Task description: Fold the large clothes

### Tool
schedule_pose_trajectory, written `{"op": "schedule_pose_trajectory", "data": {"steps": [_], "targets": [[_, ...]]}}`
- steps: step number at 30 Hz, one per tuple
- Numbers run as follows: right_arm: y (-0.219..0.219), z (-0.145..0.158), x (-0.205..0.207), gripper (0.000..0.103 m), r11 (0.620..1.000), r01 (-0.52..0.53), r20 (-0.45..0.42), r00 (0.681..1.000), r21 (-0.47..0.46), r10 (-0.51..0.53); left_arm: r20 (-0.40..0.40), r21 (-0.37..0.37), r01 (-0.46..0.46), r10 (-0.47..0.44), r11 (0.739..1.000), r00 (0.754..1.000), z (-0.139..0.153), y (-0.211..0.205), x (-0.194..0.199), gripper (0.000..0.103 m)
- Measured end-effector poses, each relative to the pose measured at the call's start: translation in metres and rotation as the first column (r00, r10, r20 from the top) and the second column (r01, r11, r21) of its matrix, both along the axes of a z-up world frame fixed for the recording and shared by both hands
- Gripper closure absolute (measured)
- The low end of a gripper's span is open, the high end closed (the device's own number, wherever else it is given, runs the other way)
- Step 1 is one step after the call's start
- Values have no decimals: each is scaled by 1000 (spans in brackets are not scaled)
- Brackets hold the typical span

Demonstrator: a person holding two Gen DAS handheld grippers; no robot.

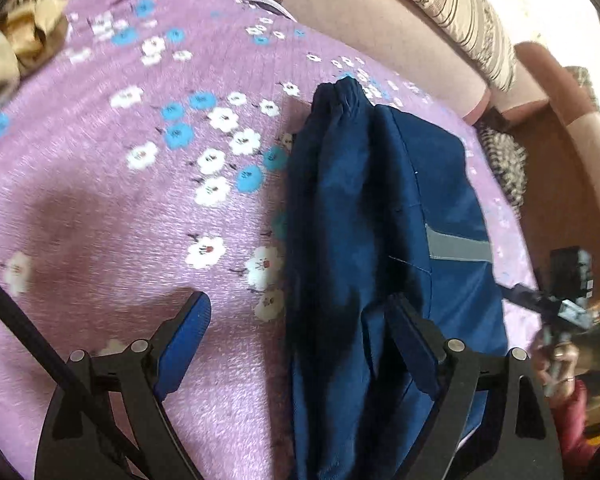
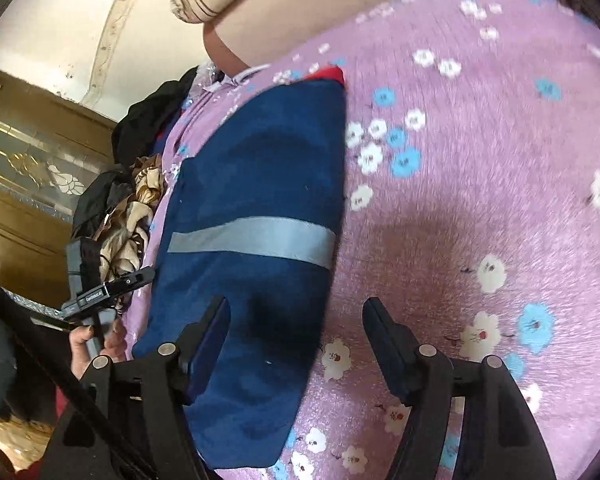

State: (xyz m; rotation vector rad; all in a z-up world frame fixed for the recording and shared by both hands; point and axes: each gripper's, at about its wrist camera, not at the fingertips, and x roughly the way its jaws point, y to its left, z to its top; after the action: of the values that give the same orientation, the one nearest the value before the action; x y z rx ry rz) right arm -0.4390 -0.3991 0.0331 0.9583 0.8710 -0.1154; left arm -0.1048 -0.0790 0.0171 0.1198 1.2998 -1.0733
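The navy garment (image 1: 380,216) lies folded into a long, narrow bundle on the bed, on top of a lilac bedspread (image 1: 100,208) printed with white and blue flowers. A grey reflective stripe (image 1: 458,246) runs across it, and a gathered elastic end (image 1: 340,92) points away toward the padded headboard (image 1: 380,24). In the right wrist view the same garment (image 2: 256,184) fills the left half of the picture, its grey stripe (image 2: 252,240) crossing it, with a scrap of red (image 2: 332,74) showing at its far corner.

The left hand-held gripper (image 1: 300,328) hangs over the near end of the garment with its jaws spread wide; one finger is above the bedspread beside the garment, the other above the blue cloth, and nothing is clamped. The right hand-held gripper (image 2: 296,332) is also spread apart and grips nothing: one finger is over the garment, the other over the bedspread just beside its edge.

Beyond the garment, at the bed's edge, lies a heap of beige and dark clothes (image 2: 128,200). A striped pillow (image 1: 460,12) rests on the headboard.
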Motion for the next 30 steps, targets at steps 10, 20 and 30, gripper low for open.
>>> {"op": "schedule_pose_trajectory", "data": {"steps": [10, 20, 30], "targets": [[1, -22, 23, 26, 997, -39, 9, 999, 70, 39, -68, -137, 33, -43, 990, 997, -14, -14, -2, 8], [23, -24, 83, 18, 993, -116, 44, 992, -6, 116, -4, -140, 62, -63, 988, 998, -14, -51, -21, 36], [25, 34, 58, 65, 983, -104, 45, 993, -150, 112, 149, -151, 69, -46, 986, 988, 72, -57, -65, 91]]}}
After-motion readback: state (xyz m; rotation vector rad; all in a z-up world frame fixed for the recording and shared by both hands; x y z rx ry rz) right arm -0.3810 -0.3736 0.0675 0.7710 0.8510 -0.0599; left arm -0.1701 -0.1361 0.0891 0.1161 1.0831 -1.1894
